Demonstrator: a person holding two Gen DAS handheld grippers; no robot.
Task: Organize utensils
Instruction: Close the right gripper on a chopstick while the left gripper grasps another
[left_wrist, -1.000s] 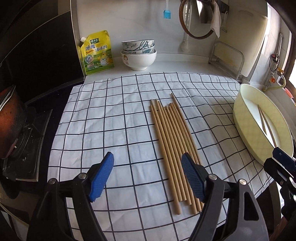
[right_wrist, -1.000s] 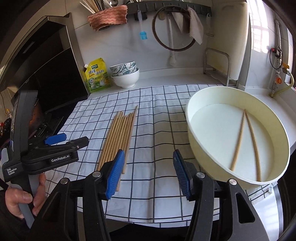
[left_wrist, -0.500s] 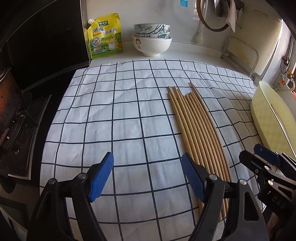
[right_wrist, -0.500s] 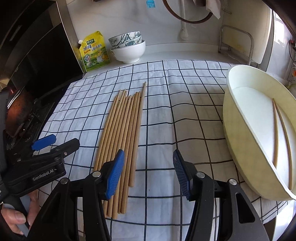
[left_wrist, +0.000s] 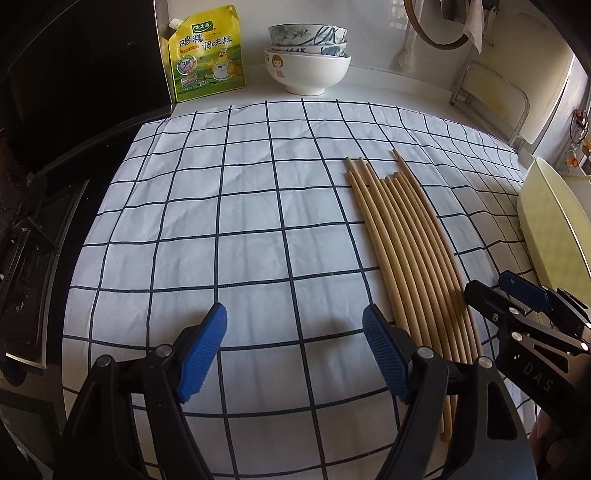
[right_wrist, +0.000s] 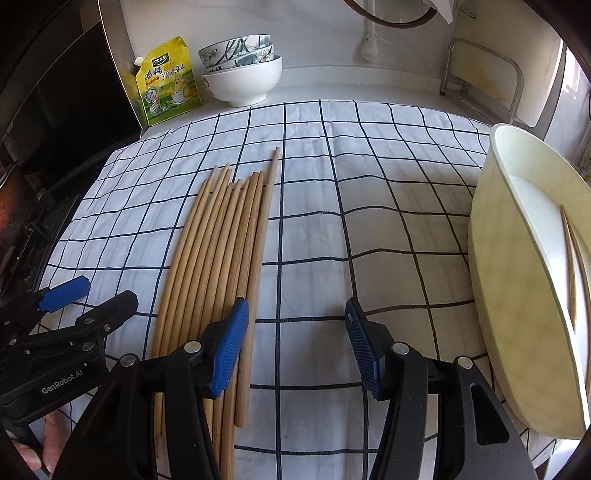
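Both the left gripper (left_wrist: 294, 347) and the right gripper (right_wrist: 297, 345) hang spread and empty over the checked cloth (left_wrist: 240, 221), where the chopsticks (right_wrist: 221, 258) lie side by side near the cream basin (right_wrist: 517, 314).

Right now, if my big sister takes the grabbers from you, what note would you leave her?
Left gripper: open, empty, low over the checked cloth, just left of the chopsticks.
Right gripper: open, empty, its left finger over the bundle's right edge.
Loose chopsticks: eight or so, side by side on the cloth, tips toward the wall.
Cream tub: at the cloth's right edge, two chopsticks inside.
Done: that pair is in the tub.
Left: probably move the rest into the tub, starting from the right side of the bundle.
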